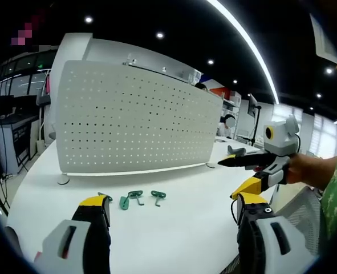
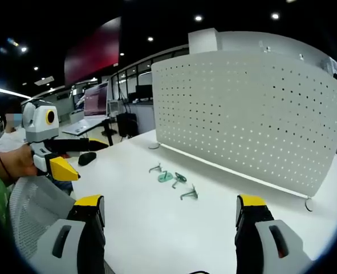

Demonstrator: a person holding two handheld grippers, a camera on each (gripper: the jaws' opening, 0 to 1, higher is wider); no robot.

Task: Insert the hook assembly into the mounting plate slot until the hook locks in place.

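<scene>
In the left gripper view, the left gripper (image 1: 171, 214) rises from the bottom with its 2 yellow-tipped jaws spread wide and nothing between them. Ahead, on the white table (image 1: 174, 240), stands a white pegboard (image 1: 137, 123), upright on small round feet, its face full of small holes. On the table in front of the board lie several small green hooks (image 1: 135, 198), close together and near the left jaw tip, touching neither jaw. I count about 3 here, though 1 is partly hidden by the jaw. At the right, the right gripper (image 1: 242, 174) comes in, held by a hand (image 1: 305, 170), well apart from the hooks; its jaws appear parted and hold nothing.

In the right gripper view, the right gripper (image 2: 169, 208) shows its 2 jaws wide apart at the bottom, empty. The pegboard (image 2: 242, 108) stands across the upper right, with the table (image 2: 174, 240) spreading below it. The hooks (image 2: 174, 178) lie in a loose row on the table between the board and the jaws, about 4 of them, well clear of both. The left gripper (image 2: 71, 160) appears at the left edge, held by a hand (image 2: 14, 162), with a dark mouse-like object (image 2: 87, 158) on the table beside it. How far its jaws stand open I cannot tell from this angle.
</scene>
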